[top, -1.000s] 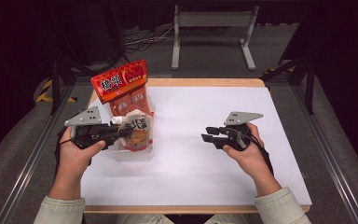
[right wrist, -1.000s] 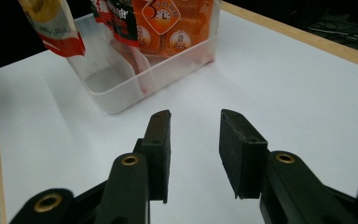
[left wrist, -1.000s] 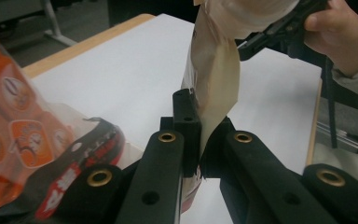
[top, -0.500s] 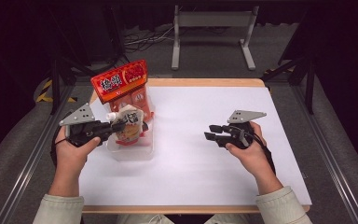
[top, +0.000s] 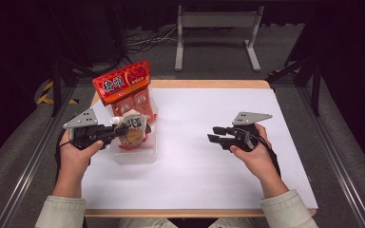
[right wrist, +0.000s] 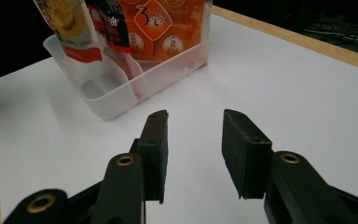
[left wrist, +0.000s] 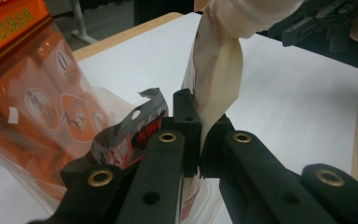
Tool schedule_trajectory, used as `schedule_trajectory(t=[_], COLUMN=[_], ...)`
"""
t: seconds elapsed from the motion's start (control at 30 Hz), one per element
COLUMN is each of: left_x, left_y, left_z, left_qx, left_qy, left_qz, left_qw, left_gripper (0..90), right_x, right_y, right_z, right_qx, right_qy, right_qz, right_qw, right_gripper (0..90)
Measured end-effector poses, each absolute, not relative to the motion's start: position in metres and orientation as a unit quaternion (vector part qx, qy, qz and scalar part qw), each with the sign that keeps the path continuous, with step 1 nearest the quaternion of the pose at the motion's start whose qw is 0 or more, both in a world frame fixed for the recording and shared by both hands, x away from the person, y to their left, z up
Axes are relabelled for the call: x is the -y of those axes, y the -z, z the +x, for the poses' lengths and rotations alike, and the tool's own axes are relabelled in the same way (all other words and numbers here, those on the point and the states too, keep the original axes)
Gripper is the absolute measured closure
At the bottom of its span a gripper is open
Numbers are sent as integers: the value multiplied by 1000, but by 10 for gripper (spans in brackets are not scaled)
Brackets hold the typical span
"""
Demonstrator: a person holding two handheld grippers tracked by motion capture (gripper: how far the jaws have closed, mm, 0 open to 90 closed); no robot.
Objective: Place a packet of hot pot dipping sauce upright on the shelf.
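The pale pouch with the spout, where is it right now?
In the high view the pale pouch is at the table's left, pinched by the left hand-held gripper over the clear tub, just before the orange pack.

High view: fixed above the near edge, facing forward and down on the table (top: 209,156); gripper views ride low along their jaws, close up; all three share the clear bin (top: 135,154).

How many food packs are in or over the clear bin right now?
3: a tall orange bag standing at the bin's far end, a black-red packet beside it, and a spouted pouch pinched by the left gripper. More may be hidden.
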State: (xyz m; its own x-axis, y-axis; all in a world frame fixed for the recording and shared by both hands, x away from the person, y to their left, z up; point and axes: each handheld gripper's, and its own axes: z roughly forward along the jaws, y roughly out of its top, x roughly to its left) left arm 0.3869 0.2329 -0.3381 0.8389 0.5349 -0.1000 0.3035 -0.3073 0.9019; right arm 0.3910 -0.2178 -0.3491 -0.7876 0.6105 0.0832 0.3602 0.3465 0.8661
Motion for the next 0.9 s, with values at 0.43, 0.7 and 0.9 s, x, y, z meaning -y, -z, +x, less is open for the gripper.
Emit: schedule_trajectory(t=[0.43, 0.7, 0.9], left_x=[-226, -220, -219], left_y=[360, 370, 377], left_z=[396, 399, 400], left_qx=[-273, -269, -276], left_qy=[-84, -77, -68], left_qz=[809, 819, 824], left_qw=[514, 501, 490], left_gripper=[879, 878, 878], right_x=[217, 217, 219], right_y=[349, 350, 350], right_z=[392, 392, 392], right_qx=[-808, -808, -806], right_qy=[-492, -494, -496], right_qz=[299, 298, 300], right_qw=[123, 120, 119], right_gripper=[613, 611, 611])
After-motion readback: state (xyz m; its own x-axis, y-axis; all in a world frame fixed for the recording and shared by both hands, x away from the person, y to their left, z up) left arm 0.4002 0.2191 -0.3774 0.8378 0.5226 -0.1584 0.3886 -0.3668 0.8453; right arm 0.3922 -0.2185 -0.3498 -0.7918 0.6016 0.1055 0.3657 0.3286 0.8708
